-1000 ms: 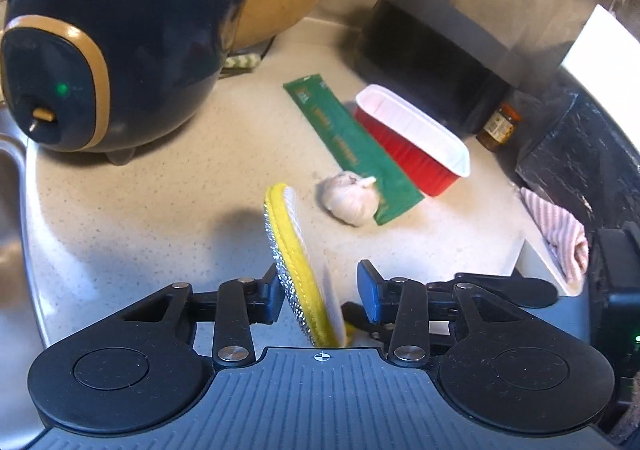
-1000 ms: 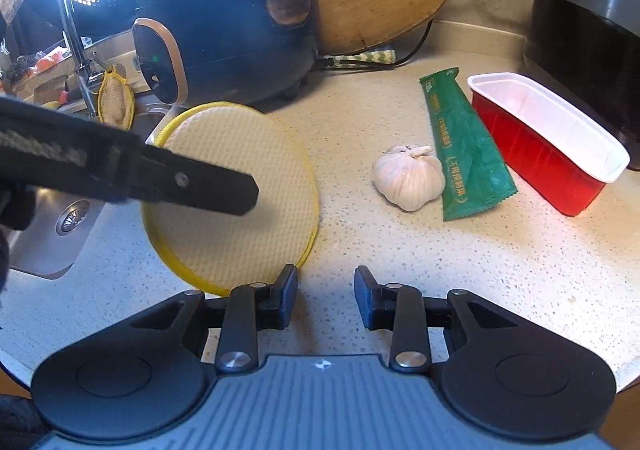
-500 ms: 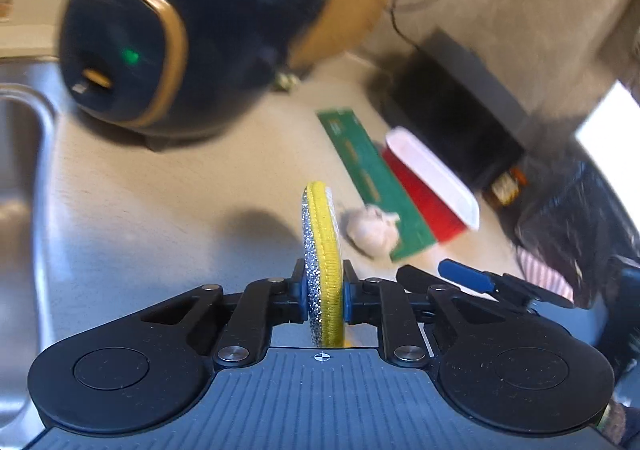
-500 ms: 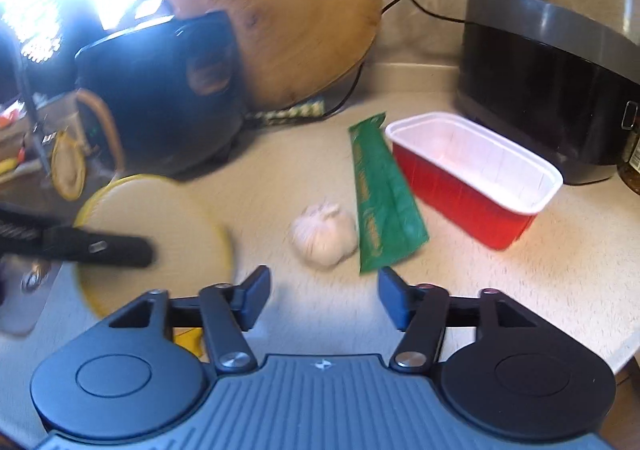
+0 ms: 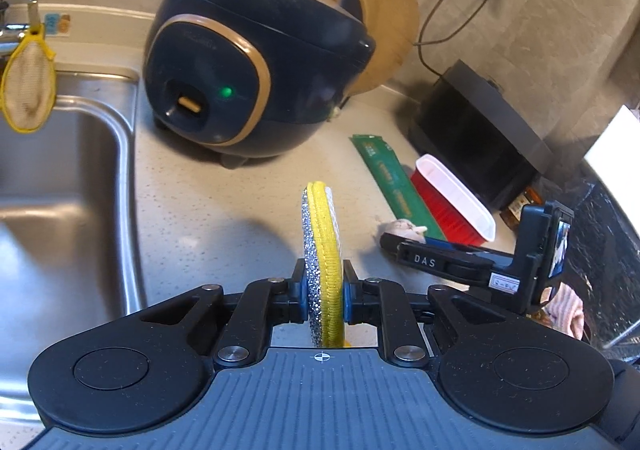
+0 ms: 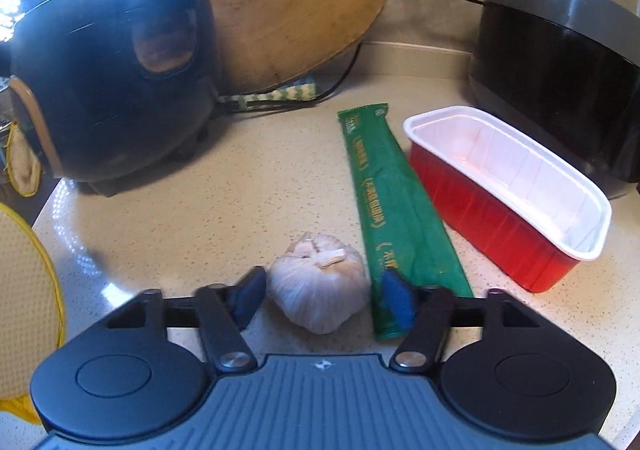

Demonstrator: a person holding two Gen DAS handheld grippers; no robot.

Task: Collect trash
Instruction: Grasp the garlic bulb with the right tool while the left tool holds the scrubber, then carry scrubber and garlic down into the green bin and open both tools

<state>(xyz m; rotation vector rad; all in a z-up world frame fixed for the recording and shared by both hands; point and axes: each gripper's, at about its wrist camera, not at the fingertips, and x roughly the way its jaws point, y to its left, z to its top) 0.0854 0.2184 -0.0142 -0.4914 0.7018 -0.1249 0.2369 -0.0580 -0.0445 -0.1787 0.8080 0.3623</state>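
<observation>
Scrubber point(image 5: 323, 250) clamped edge-on in left tool point(image 5: 324, 292); right tool point(image 6: 322, 296) has just been closing, unclenched around garlic point(image 6: 320, 282) on counter point(image 6: 224, 194), pads not touching.

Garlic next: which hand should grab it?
Probably the right. The right gripper already has the garlic between its closing jaws, while the left gripper is shut on the yellow scrubber.

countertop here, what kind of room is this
Most likely a home kitchen: a stainless sink is set into the counter, a rice cooker stands plugged in beside it, and a round wooden cutting board leans against the wall.
</observation>
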